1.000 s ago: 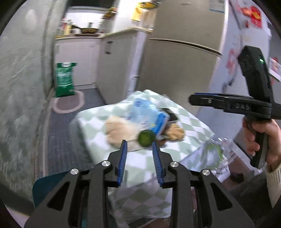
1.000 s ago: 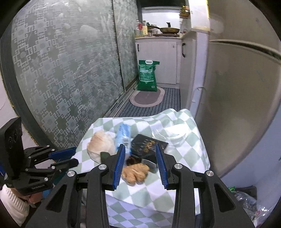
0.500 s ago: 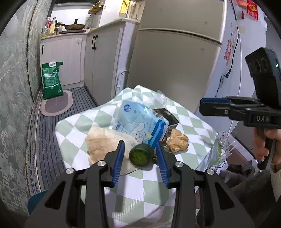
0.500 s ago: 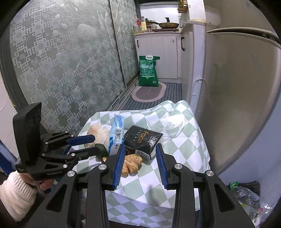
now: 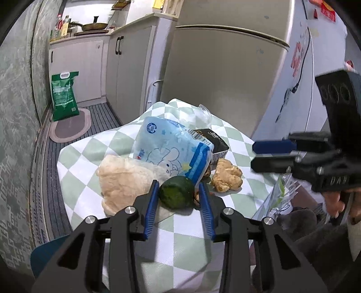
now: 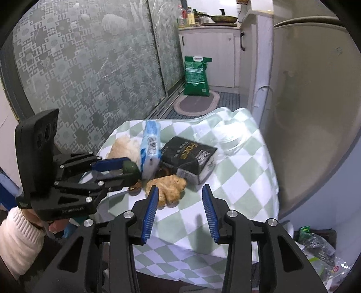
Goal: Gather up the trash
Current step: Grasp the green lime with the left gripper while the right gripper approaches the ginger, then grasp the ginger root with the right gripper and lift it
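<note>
A narrow kitchen. A small table is covered with a green-and-white checked cloth (image 5: 81, 171) that drapes over its edges. Just behind the table stands a tall beige fridge (image 5: 225, 78), with a white fridge handle (image 6: 259, 101) on the side nearest the table. White cupboards (image 5: 126, 72) with black handles run beside it toward the far wall, where a frying pan (image 6: 225, 18) and some bottles (image 6: 187, 17) sit on a counter. On the floor at the far end, a green sack (image 6: 195, 75) stands upright against the cupboards, next to an oval mat (image 6: 196, 102) on grey striped flooring. Patterned frosted sliding doors (image 6: 90, 67) line the other side.
</note>
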Tool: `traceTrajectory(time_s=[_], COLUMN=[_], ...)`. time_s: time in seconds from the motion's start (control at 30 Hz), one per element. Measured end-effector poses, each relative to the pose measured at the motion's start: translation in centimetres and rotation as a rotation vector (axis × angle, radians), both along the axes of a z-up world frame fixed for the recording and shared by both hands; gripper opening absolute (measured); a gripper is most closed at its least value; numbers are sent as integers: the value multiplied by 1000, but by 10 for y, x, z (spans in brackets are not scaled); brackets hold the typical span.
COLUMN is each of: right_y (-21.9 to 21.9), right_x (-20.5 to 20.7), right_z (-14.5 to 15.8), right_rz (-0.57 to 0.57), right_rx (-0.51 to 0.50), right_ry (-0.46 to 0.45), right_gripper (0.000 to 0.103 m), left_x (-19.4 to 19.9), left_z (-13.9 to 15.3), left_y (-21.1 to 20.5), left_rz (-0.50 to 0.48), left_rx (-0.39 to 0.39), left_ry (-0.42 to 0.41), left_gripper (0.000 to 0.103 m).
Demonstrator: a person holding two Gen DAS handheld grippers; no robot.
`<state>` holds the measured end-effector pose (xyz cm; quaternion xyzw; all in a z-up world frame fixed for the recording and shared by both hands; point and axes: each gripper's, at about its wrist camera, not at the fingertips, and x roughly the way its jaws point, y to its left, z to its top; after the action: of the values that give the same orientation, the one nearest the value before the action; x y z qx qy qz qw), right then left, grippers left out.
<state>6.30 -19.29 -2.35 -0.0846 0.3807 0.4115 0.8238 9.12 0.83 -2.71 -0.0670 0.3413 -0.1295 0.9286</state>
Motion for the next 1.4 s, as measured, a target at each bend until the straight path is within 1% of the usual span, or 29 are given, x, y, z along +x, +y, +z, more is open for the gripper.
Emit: traceTrajectory(time_s=[0.03, 0.07, 0.1, 0.17, 0.2, 0.3, 0.5, 0.73, 1.03, 1.2, 1.23, 1.27, 1.4], right_y=[2, 4, 6, 10, 12, 18, 29, 39, 45, 45, 45, 45, 47], right_x=[-1, -2, -3, -4, -5, -6, -8, -7, -3, -2, -1, -1, -3], right_z=[-2, -4, -5, -7, -9, -12, -14, -19, -24, -25, -25, -26, -23], right_rz=[9, 17, 23, 31, 35, 42, 44, 39, 8, -4, -5, -3, -12], right_rx=[0, -4, -7, -9, -12, -26, -44, -79, -101, -103, -102, -99, -110], right_ry=[4, 6, 4, 2, 1, -3, -20, -41, -46, -45, -42, -38, -59], right_gripper=[41, 42, 47, 54, 54, 54, 55, 56, 56, 56, 56, 47, 47], left_x=[0, 0, 0, 1, 1, -2, -16, -26, -46, -52, -52, -53, -56], left_z=[0, 0, 1, 1, 1, 3, 15, 21, 32, 36, 36, 36, 36], left_y=[1, 1, 3, 4, 5, 4, 3, 6, 14, 17, 17, 18, 22], left_rz=[2, 6, 13, 22, 27, 37, 34, 46, 60, 68, 71, 75, 94], left_rx=[-11, -21, -30, -50, -54, -50, -65, -39, -48, -54, -54, -54, -54], left_ry=[2, 4, 5, 10, 10, -3, -69, -95, -144, -156, -156, -157, -160], left_gripper=[37, 34, 32, 32, 32, 32, 32, 32, 32, 32, 32, 32, 32])
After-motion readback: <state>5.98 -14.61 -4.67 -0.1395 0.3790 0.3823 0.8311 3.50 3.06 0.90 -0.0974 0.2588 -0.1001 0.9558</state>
